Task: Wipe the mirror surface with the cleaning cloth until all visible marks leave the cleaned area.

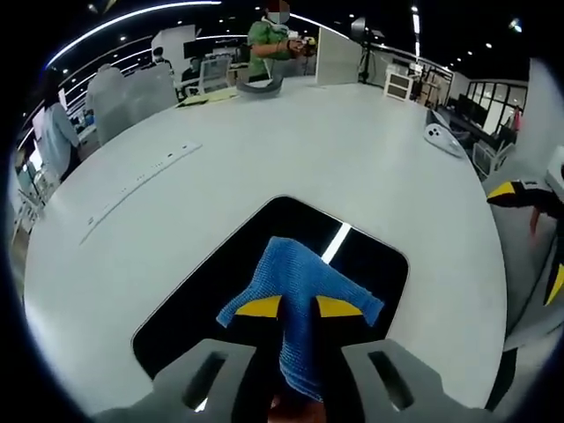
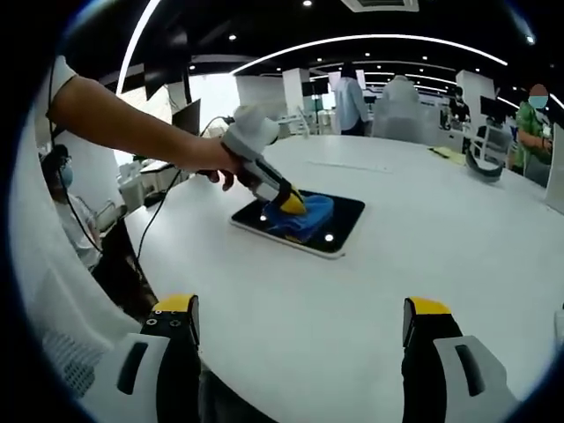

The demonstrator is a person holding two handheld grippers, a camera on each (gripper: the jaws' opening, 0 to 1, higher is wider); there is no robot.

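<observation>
We have the left gripper (image 1: pixel 298 308) clamped on the blue cleaning cloth (image 1: pixel 300 286), its yellow-tipped jaws pinching a fold of it low in the left gripper view. The cloth rests directly on the mirror (image 1: pixel 220 264), a dark, glossy rounded rectangle lying flat on the matte white table (image 1: pixel 291 141); its long axis runs away from the jaws toward the upper right of that frame. Our wiping gripper is thus already over the glass. The cloth looks soft and loosely woven. In the right gripper view, the right gripper (image 2: pixel 300 322) hangs with jaws apart, well back from the mirror, which sits at frame centre.
</observation>
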